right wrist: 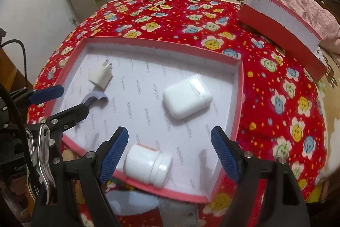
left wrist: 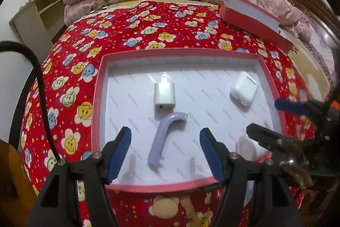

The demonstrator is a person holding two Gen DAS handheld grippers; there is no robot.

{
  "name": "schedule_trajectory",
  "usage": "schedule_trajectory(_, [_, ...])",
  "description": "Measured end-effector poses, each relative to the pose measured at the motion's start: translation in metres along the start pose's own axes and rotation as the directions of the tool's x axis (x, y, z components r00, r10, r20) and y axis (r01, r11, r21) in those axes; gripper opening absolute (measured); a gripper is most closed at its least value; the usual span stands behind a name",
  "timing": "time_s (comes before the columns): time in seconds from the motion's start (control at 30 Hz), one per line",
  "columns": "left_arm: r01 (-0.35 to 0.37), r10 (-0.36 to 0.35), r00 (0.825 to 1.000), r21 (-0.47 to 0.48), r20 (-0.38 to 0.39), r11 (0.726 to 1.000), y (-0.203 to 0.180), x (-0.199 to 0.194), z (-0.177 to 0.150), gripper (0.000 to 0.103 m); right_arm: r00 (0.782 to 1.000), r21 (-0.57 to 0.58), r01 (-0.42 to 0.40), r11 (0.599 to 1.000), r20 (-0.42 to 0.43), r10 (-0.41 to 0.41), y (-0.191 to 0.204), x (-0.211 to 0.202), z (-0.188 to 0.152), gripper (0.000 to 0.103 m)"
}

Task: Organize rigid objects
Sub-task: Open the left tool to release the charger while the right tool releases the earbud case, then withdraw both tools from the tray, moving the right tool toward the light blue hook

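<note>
1. Tray (left wrist: 96,99): a shallow pink-rimmed box with a white floor, lying on the red flowered bed (left wrist: 148,20). It holds four things: hook, plug, case and bottle.
2. Left hand-held gripper (left wrist: 165,154): jaws spread wide, holding nothing, at the lower centre of the left wrist view. The lilac hook (left wrist: 163,137) lies between and just ahead of its fingertips, flat on the tray floor.
3. Hook axis: the long shank runs from lower centre up the frame, roughly along the gripper's line of sight; the curved end bends toward the right, just short of the white plug (left wrist: 164,96).
4. Right hand-held gripper (right wrist: 170,154): jaws likewise wide and empty, at the lower centre of the right wrist view. The white bottle (right wrist: 148,165) lies on its side between the fingers, its axis across the frame, cap toward the right, close to the tray's near rim.
5. Case (right wrist: 187,97): white, rounded, upper centre-right of the right view, well beyond the bottle and nearer the right gripper than the left.
6. Judgement: each gripper is nearer its own item, left to hook and right to bottle; which goes first cannot be told.
7. Hard to make out: in the left view the bottle is mostly hidden behind the right gripper's finger; in the right view the hook is partly covered by the left gripper. Both near rims are blurred. A red box (left wrist: 252,22) lies tilted at the upper right; its contents are unseen.
</note>
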State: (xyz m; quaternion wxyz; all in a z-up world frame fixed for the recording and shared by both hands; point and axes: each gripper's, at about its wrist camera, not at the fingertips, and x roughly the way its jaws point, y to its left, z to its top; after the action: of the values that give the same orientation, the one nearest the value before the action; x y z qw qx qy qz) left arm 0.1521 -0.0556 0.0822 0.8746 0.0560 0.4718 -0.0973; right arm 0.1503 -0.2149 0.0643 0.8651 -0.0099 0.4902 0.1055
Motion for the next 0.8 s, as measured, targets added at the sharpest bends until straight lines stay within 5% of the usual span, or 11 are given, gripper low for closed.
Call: schedule_trajectory(0.8, [0.021,-0.021,1.0,-0.037,-0.013,0.999,0.023,-0.026,-0.063,0.07,1.0,-0.043,0.007,0.999,0.027,-0.006,0.018,-0.036,-0.069,0.082])
